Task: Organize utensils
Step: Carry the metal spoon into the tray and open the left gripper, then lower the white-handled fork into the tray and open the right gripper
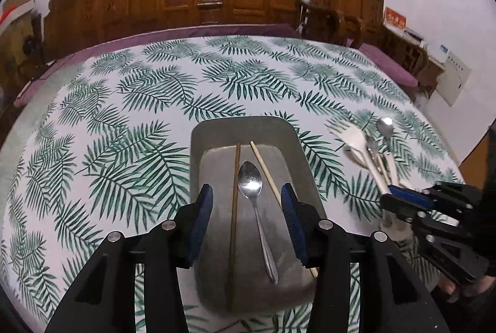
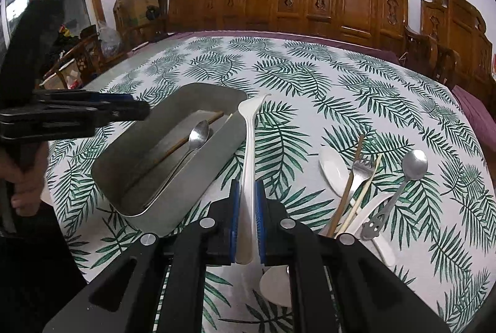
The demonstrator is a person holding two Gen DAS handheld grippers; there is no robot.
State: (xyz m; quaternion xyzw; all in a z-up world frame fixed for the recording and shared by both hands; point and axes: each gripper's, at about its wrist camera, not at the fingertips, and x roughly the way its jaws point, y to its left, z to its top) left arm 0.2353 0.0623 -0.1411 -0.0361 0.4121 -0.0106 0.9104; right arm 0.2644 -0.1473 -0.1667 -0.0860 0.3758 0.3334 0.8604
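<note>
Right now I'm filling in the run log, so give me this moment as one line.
left gripper: open above tray | right gripper: shut on white plastic utensil | tray: metal spoon, two chopsticks

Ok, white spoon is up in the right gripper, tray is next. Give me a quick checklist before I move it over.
1. Right gripper shut on the white plastic spoon: ok.
2. Spoon clear of the tablecloth, bowl end raised: ok.
3. Metal tray has room beside the metal spoon and two chopsticks: ok.
4. Left gripper open, holding nothing: ok.
5. Left gripper out of the drop path: not ok, it hangs over the tray.
6. Remaining utensil pile undisturbed by the lift: cannot tell.
</note>
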